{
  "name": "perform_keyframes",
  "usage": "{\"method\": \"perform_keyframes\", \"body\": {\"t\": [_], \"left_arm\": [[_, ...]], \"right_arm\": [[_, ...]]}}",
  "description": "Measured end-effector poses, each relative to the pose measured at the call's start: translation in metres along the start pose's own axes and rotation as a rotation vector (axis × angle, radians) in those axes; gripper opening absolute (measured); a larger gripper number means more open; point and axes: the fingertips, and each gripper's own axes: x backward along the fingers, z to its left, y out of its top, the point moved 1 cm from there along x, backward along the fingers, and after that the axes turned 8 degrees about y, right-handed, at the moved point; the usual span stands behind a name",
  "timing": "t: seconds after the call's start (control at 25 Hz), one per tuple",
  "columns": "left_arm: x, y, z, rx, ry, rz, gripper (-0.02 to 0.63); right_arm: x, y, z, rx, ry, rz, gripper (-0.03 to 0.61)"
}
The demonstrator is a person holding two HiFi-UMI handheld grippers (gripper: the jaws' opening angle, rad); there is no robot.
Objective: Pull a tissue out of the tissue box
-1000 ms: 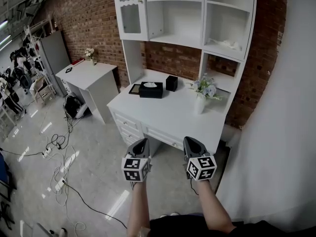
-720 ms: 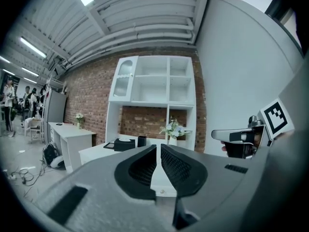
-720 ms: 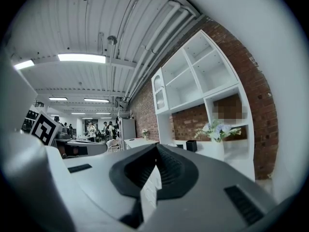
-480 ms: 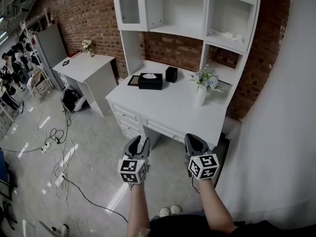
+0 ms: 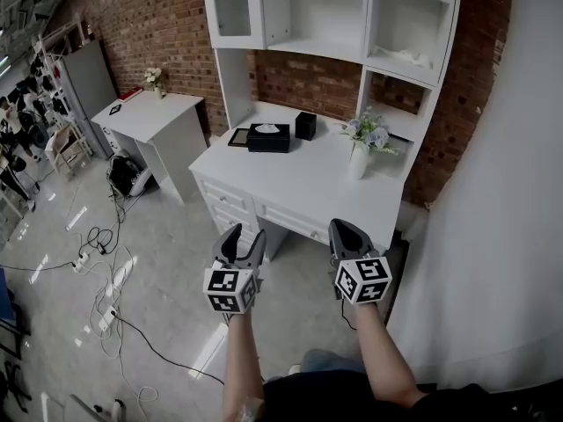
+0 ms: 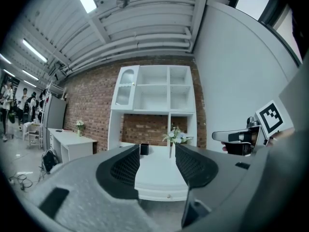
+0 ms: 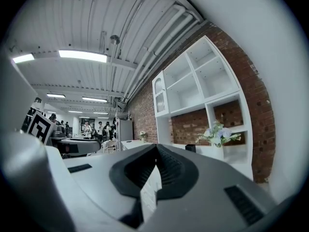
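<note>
Since a second ago the left claw (image 5: 244, 233) has gone from closed to spread wide, with nothing between its jaws, and has drifted slightly left in the frame. The right claw (image 5: 346, 228) sits where it was, jaws pressed together on nothing. Both hang at the lower middle, short of the tabletop (image 5: 299, 192) and well apart from the tissue box (image 5: 268, 138), which stands at the back of it, upper middle of the head view.

I'd call this the approach, with the pull not yet begun. The spread claw should travel over the near edge and come at the white tissue (image 5: 266, 128) from above. It should pinch only the tuft, clear of the box's rim, then draw straight up. The box looks light and might lift too; the right claw could press it down.

As for containers, the shelf unit (image 5: 330, 25) is mostly bare, with something white and crumpled in its upper-right bay. The tissue box shows its tissue poking from the top slot. The vase (image 5: 357, 161) holds flowers. What the small black box (image 5: 305, 125) holds I can't tell.
</note>
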Motion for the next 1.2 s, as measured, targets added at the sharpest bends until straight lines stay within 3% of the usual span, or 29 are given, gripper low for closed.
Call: {"method": "perform_keyframes", "body": {"t": [0.4,0.68,0.96,1.2], "left_arm": [[-0.003,0.017,0.015,-0.028,-0.004,-0.037,0.204],[-0.038,0.028,0.032,-0.053,0.0,-0.048,0.204],[-0.101,0.037,0.062,-0.076,0.015,-0.076,0.204],[-0.203,0.034,0.105,-0.08,0.036,-0.06,0.204]], "right_arm": [[-0.006,0.012,-0.001,0.01,-0.026,-0.041,-0.002],[-0.047,0.029,-0.016,0.027,-0.01,-0.077,-0.002],[-0.126,0.028,-0.038,0.049,0.04,-0.082,-0.002],[-0.23,0.017,-0.086,0.038,0.066,-0.07,-0.002]]}}
